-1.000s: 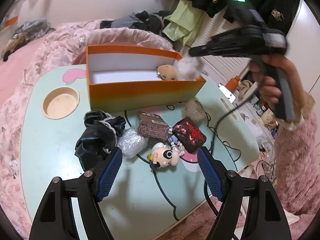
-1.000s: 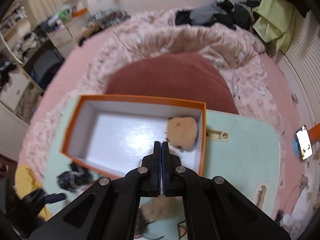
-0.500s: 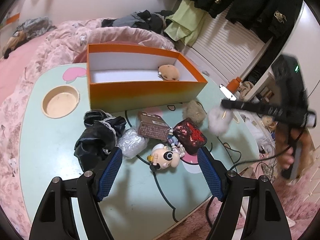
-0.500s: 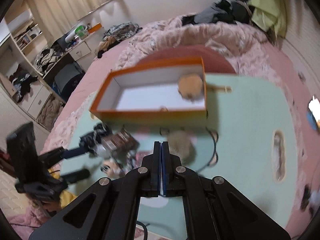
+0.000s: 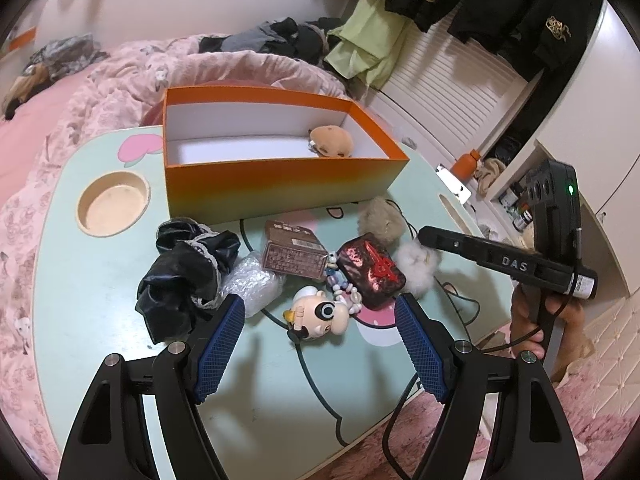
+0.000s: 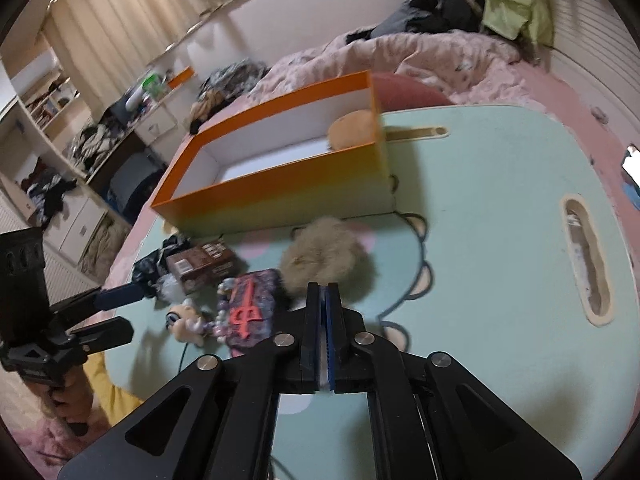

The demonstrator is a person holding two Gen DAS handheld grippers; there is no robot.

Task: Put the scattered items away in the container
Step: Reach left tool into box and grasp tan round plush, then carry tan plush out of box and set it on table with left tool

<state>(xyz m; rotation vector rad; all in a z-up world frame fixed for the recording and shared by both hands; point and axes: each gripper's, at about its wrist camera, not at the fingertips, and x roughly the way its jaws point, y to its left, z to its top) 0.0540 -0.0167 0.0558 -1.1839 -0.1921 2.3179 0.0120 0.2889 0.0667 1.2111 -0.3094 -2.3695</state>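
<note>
The orange box (image 5: 280, 180) stands on the mint table (image 5: 100, 272) with a tan plush (image 5: 332, 142) inside. In front of it lie a black cloth (image 5: 188, 268), bubble wrap (image 5: 252, 284), a brown packet (image 5: 294, 254), a red pouch (image 5: 370, 270), beads (image 5: 344, 290), a cartoon figure (image 5: 320, 314) and a tan pompom (image 5: 380, 220). My left gripper (image 5: 320, 300) is open and empty above the figure. My right gripper (image 5: 424, 234) is low at the right with a white pompom (image 5: 416, 266) at its tip. Its jaws are opening to a slit (image 6: 322, 288), and its own fingers hide the pompom in the right wrist view.
A round cup recess (image 5: 114, 204) is set in the table left of the box, and a long slot (image 6: 588, 260) lies near its right edge. A black cable (image 5: 460, 300) runs across the front right. Pink bedding (image 5: 120, 68) with clothes surrounds the table.
My right gripper has swung from above the box down to the table's right side with the white pompom at its tip. Its jaws have parted slightly. The left gripper has stayed still.
</note>
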